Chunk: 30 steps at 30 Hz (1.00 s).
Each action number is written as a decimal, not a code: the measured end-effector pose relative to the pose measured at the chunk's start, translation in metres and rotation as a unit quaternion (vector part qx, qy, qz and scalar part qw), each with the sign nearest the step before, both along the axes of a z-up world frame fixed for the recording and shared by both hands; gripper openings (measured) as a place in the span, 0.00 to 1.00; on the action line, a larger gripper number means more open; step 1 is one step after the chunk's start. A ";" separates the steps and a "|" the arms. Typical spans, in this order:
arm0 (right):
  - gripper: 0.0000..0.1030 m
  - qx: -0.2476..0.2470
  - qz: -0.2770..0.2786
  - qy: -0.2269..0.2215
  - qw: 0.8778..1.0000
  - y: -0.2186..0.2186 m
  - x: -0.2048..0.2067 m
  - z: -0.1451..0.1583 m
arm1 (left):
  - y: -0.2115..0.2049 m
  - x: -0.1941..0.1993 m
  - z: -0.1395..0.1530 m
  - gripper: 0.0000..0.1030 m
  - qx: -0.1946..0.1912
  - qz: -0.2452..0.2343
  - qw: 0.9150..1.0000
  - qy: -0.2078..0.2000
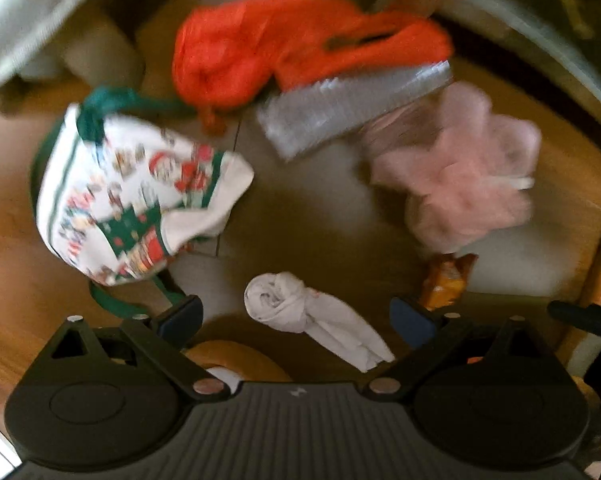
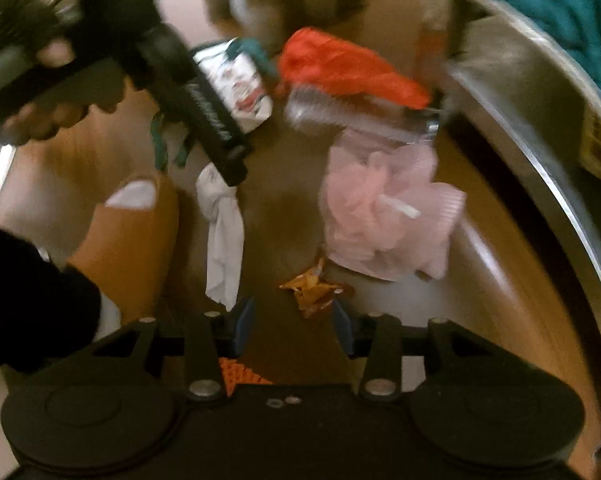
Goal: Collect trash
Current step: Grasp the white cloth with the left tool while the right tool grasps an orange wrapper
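Observation:
Trash lies on a wooden floor (image 1: 12, 264). My left gripper (image 1: 296, 320) points down, open, over a twisted white tissue (image 1: 300, 312) that lies between its fingers untouched. My right gripper (image 2: 292, 324) is open too, with a crumpled orange wrapper (image 2: 314, 292) just ahead of its blue pads (image 2: 242, 324). The wrapper (image 1: 446, 280) also shows beside the left gripper's right finger. Farther off lie a pink mesh puff (image 2: 380, 208), a ribbed clear plastic piece (image 1: 352, 112), a red plastic bag (image 1: 284, 44) and a Christmas-print bag (image 1: 140, 192) with green handles. All is motion-blurred.
In the right wrist view a hand (image 2: 40, 120) holds the left gripper (image 2: 230, 164) above the white tissue (image 2: 222, 232). A brown shoe tip (image 2: 128, 232) and dark sleeve (image 2: 20, 300) stand at left. A curved metal rail (image 2: 540, 152) bounds the right; boxes (image 1: 100, 40) stand behind.

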State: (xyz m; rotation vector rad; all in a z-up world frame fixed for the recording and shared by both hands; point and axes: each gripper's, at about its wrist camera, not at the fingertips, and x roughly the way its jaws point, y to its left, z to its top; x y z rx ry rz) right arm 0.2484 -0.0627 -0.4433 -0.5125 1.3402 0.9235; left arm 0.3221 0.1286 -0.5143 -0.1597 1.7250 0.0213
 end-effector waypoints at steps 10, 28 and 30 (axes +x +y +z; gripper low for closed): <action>0.41 -0.030 0.088 -0.060 0.994 0.025 -0.011 -0.049 | 0.017 -0.017 -0.054 0.90 -0.010 0.063 0.997 0.046; 0.07 -0.063 0.087 -0.054 0.993 0.045 -0.002 -0.089 | 0.004 -0.032 -0.077 0.28 -0.019 0.053 0.997 0.053; 0.03 -0.067 0.078 -0.051 0.993 0.044 0.001 -0.088 | 0.002 -0.031 -0.077 0.25 -0.022 0.049 0.997 0.048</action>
